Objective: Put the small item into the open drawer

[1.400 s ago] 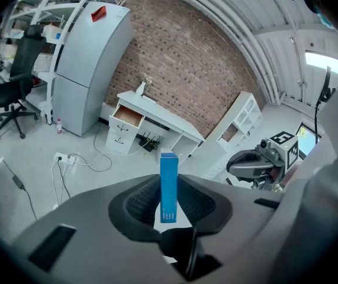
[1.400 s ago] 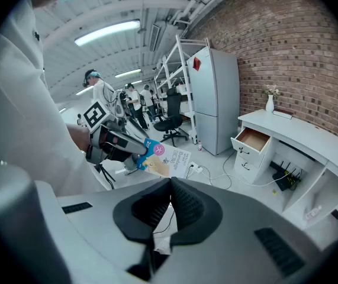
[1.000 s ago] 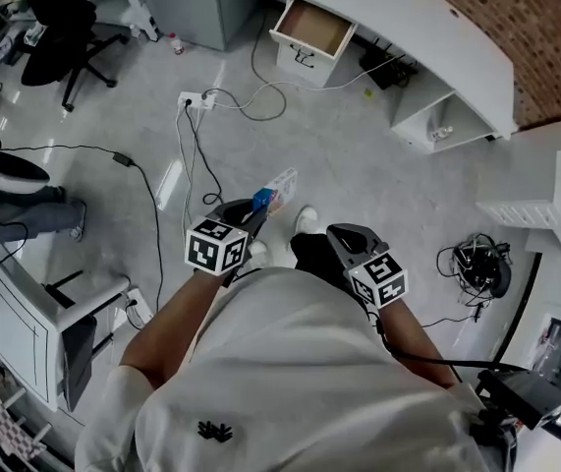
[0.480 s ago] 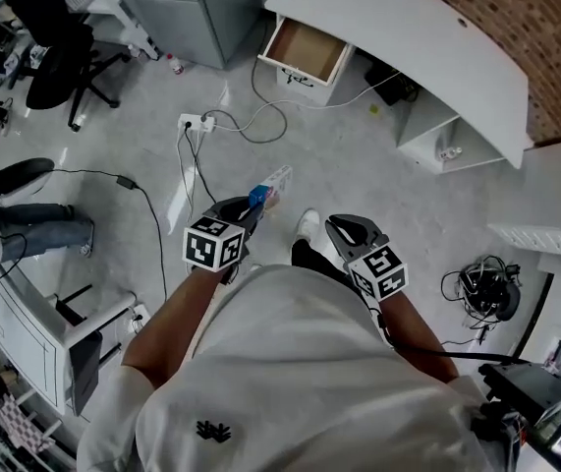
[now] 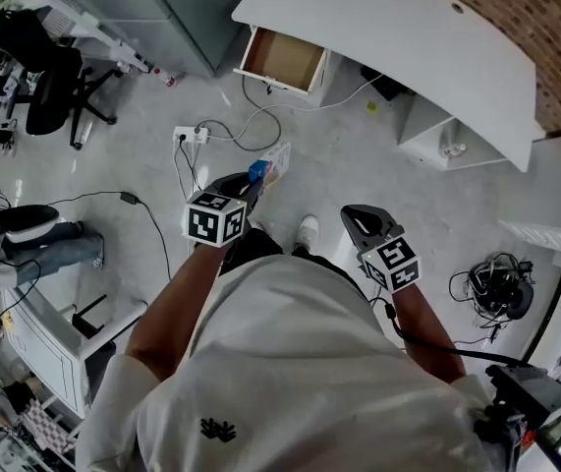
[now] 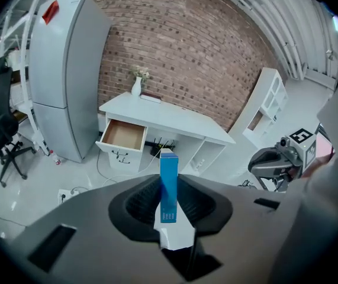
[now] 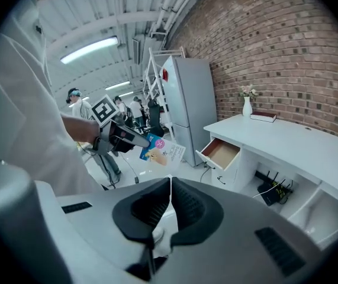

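My left gripper [image 5: 250,188] is shut on a small blue-and-white box [image 5: 271,164], which juts forward over the grey floor. In the left gripper view the box [image 6: 168,179] stands edge-on between the pads [image 6: 189,203]. Beyond it, the open drawer [image 6: 123,135] shows a bare brown bottom. From the head view that drawer [image 5: 280,58] hangs out of the white desk [image 5: 398,28], up and ahead of the box. My right gripper [image 5: 355,216] is shut with nothing in it, level with the left one. Its own view shows the jaws [image 7: 169,185] closed, with the held box [image 7: 162,149] and the drawer [image 7: 222,151] beyond them.
A power strip [image 5: 193,134] and loose cables lie on the floor between me and the drawer. An office chair [image 5: 49,82] and a seated person's legs [image 5: 34,249] are at the left. A grey fridge [image 6: 68,70] stands left of the desk, and a cable bundle [image 5: 496,288] lies at the right.
The desk and open drawer have come nearer and shifted left in the head view as the person walks toward them. Both grippers keep their pose, with the box still held.
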A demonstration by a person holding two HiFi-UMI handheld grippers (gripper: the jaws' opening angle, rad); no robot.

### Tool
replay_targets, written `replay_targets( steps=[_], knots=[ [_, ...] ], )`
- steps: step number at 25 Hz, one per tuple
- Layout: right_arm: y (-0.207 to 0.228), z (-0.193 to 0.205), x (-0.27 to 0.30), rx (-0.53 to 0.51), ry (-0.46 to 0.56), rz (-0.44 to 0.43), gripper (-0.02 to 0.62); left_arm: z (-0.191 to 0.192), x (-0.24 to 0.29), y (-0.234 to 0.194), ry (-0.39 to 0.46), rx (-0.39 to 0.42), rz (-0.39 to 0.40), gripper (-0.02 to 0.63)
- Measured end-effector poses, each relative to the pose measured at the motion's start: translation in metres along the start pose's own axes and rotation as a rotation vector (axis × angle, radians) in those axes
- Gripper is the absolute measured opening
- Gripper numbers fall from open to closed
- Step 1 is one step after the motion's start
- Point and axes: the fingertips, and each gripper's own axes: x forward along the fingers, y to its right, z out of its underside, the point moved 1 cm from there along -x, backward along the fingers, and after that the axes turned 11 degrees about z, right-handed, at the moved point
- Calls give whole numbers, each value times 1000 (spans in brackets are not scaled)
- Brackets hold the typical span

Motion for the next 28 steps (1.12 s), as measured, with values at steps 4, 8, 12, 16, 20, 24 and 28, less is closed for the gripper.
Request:
replay_targets(
  steps=[4, 8, 12, 16, 20, 24, 28],
  knots=[
    [26, -5, 12, 47, -15, 15, 32, -42, 36, -26, -21, 19, -15, 95],
    [59, -15, 19, 104, -7, 49, 32, -77, 84, -58, -37, 24, -36, 95],
    [93, -22, 24, 156, -21, 122, 32, -111, 125, -88, -54, 20, -51, 95],
    [131, -37, 34, 205, -28, 201, 32, -147, 163, -124, -78, 25, -74, 95],
    [162, -56, 54, 250, -54, 261, 32, -175, 212, -166, -107, 16, -91, 95],
    [180, -75, 79, 308, -79, 306, 32, -192, 256, -209, -161, 31, -104, 95],
    [206, -84, 97, 355, -114, 358, 32, -208, 305, -243, -214, 44, -100, 95]
  ],
)
